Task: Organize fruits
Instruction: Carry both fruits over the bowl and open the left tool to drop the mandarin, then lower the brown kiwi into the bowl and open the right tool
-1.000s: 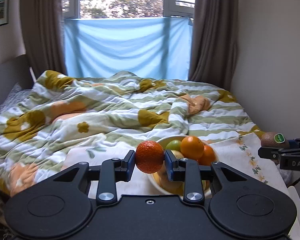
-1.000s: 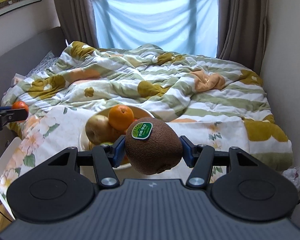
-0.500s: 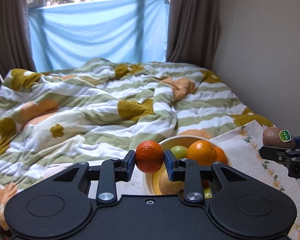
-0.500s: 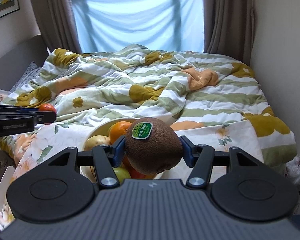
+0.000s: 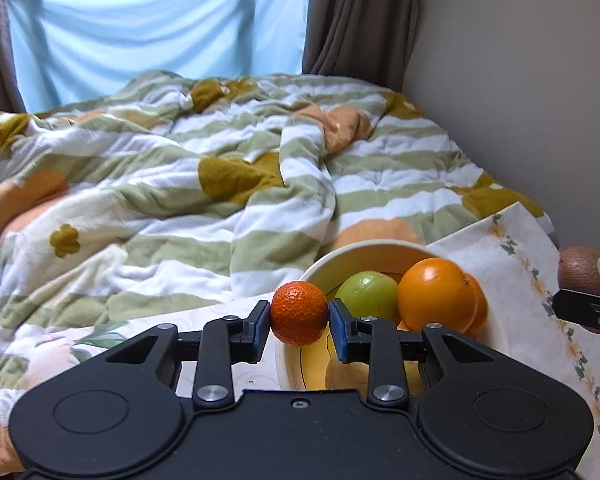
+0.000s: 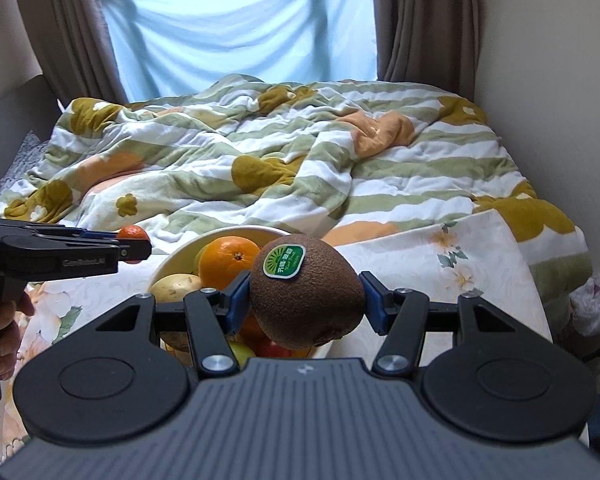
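Fruits are heading for the bowl (image 5: pixel 320 268): left hand-held gripper (image 5: pixel 299 314) is grasping a mandarin (image 5: pixel 299 312) at its eleven o'clock rim, nearer than the right hand-held gripper (image 6: pixel 306 298), clenching a kiwi (image 6: pixel 306 296).

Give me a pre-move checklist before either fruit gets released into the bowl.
1. Left gripper clamped on the mandarin: ok, both pads press its sides.
2. Right gripper clamped on the kiwi: ok, held on both sides, sticker facing up.
3. Bowl has room: not ok for a flat spot; an orange, a green fruit and others already crowd it.
4. Mandarin over the bowl: ok, it appears to hang just over the near rim.
5. Kiwi over the bowl: cannot tell; it hides the fruit below it.
6. Grippers apart from each other: ok, a gap shows in both views.
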